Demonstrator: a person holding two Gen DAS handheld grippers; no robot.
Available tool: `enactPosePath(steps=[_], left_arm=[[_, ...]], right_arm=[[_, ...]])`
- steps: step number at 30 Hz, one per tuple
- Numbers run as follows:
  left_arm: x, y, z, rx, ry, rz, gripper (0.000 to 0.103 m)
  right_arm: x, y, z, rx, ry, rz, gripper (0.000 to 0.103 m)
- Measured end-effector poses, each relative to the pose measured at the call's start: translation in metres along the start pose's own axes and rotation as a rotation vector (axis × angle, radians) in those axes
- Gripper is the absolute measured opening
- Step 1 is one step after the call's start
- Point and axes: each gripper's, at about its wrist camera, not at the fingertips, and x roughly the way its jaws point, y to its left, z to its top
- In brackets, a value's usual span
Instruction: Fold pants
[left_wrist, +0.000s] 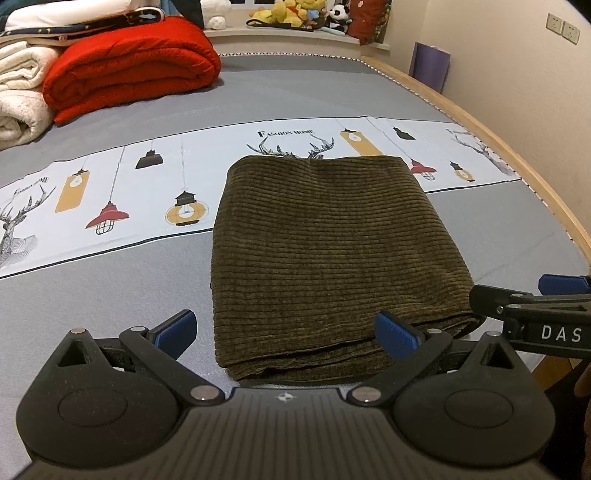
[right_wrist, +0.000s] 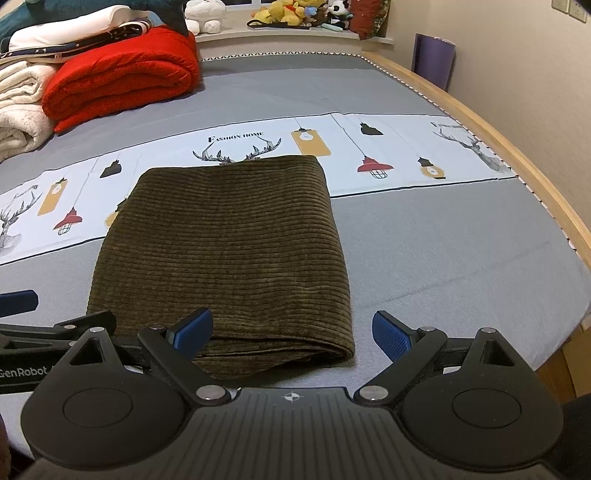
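Note:
The olive-brown corduroy pants (left_wrist: 325, 251) lie folded into a thick rectangle on the bed, also seen in the right wrist view (right_wrist: 229, 251). My left gripper (left_wrist: 284, 328) hovers open just above the near edge of the bundle, its blue pads wide apart with nothing between them. My right gripper (right_wrist: 291, 332) is open too, above the bundle's near right corner, holding nothing. In the left wrist view the right gripper (left_wrist: 532, 295) shows at the right edge; in the right wrist view the left gripper (right_wrist: 40, 325) shows at the left edge.
A grey bed sheet (left_wrist: 295, 96) with a white printed band (left_wrist: 122, 192) covers the bed. A red quilt (left_wrist: 129, 66) and white blankets (left_wrist: 18, 92) are stacked at the far left. The wooden bed frame (left_wrist: 535, 173) curves along the right. Plush toys (left_wrist: 291, 13) sit on a far ledge.

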Motion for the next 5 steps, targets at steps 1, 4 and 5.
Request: enactPosePath(steps=[1, 4, 5], left_arm=[[-0.0003, -0.0005, -0.0004, 0.004, -0.003, -0.003, 0.103], [-0.0006, -0.0021, -0.0009, 0.01, -0.008, -0.006, 0.103], [-0.0005, -0.0026, -0.0007, 0.01, -0.007, -0.006, 0.103]], right_arm=[[-0.0003, -0.0004, 0.0005, 0.0, -0.001, 0.001, 0.094], [-0.0012, -0.0009, 0.0005, 0.001, -0.003, 0.002, 0.094], [-0.0014, -0.0013, 0.0005, 0.003, -0.003, 0.002, 0.094]])
